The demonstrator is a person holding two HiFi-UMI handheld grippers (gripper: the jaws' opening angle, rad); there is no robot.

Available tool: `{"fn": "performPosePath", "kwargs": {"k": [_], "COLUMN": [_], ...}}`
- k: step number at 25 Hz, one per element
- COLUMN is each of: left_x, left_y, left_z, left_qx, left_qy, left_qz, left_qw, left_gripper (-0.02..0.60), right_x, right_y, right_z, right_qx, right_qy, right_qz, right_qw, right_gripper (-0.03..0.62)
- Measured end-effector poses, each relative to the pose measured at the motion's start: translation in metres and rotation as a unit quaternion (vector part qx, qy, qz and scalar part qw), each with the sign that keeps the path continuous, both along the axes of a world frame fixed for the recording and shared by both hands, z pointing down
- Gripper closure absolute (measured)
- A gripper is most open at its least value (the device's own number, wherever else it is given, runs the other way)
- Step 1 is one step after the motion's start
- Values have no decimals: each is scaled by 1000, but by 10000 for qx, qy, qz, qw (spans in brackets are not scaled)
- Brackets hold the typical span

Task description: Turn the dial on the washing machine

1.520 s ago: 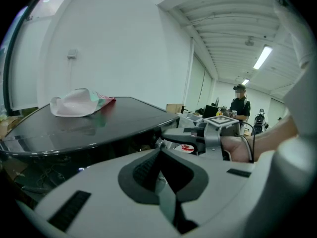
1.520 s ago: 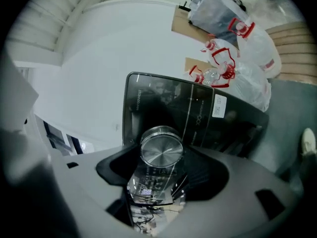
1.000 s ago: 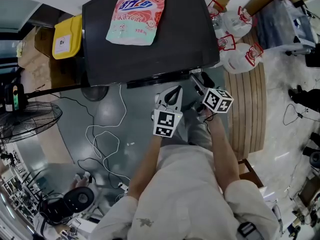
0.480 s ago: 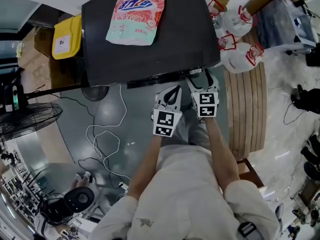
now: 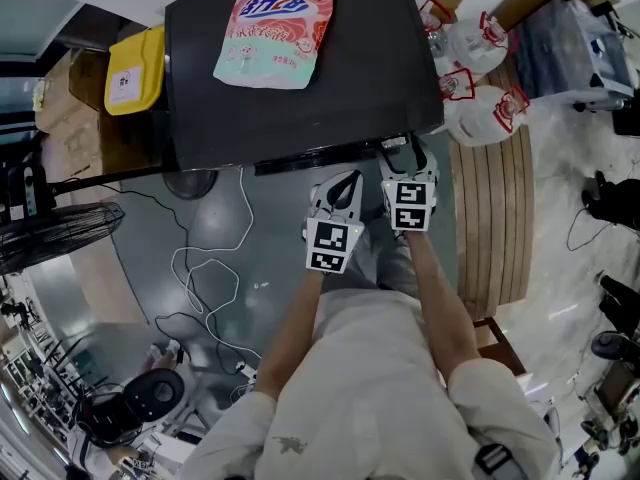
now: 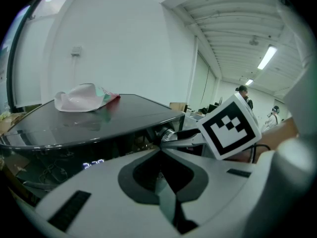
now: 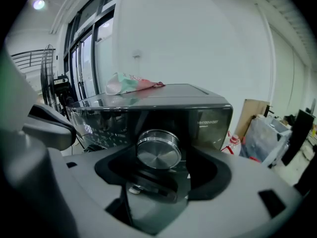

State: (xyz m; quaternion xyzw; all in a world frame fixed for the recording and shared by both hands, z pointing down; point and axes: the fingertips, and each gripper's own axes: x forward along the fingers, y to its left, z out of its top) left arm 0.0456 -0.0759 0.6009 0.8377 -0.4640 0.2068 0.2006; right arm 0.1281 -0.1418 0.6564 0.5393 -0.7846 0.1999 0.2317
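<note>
1. The turn itself looks to be the step in hand. The right tool [image 5: 401, 154] is clenched on the dial [image 7: 158, 149], and in the right gripper view its dark jaws lie against the dial's left and right sides.
2. The next move, as I judge it, calls for rolling the wrist about the dial's own axis. The grip should stay firm with no sideways pull, since the smooth metal rim could slip. Which way to turn, and how far, cannot be told.
3. The dial sits on the front of the washing machine [image 5: 300, 118]. It is at the centre of the right gripper view, straight ahead between the jaws. In the head view it is hidden just right of centre, under the machine's front edge.
4. The left tool [image 5: 341, 182] is clenched on nothing, jaws together, just left of the right tool and near the machine's front.
5. A detergent pouch [image 5: 275, 33] lies on the machine's top, at the upper centre of the head view, well apart from the dial.
</note>
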Motion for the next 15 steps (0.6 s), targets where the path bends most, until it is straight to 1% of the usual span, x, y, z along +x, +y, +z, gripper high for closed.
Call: {"fn": "performPosePath", "kwargs": {"k": [2, 4, 5, 9, 15], "left_x": [0, 0, 0, -1, 0], "left_y": [0, 0, 0, -1, -1], "left_z": [0, 0, 0, 0, 0], "left_qx": [-5, -4, -5, -8, -15], "left_qy": [3, 1, 1, 3, 23], "left_qz": [-4, -2, -1, -4, -3], "left_qw": [10000, 10000, 10000, 10000, 10000], "left_gripper": [569, 569, 569, 569, 569], "right_x": [0, 0, 0, 0, 1], "right_y": [0, 2, 3, 3, 2], "right_z": [-1, 1, 1, 1, 0], "right_qx": [0, -6, -36, -221, -423], "right_qy": [-20, -47, -105, -539, -1151], "right_qz": [35, 63, 88, 203, 319], "right_qw": [10000, 10000, 9999, 9981, 9919], "right_gripper": [284, 312, 313, 313, 315]}}
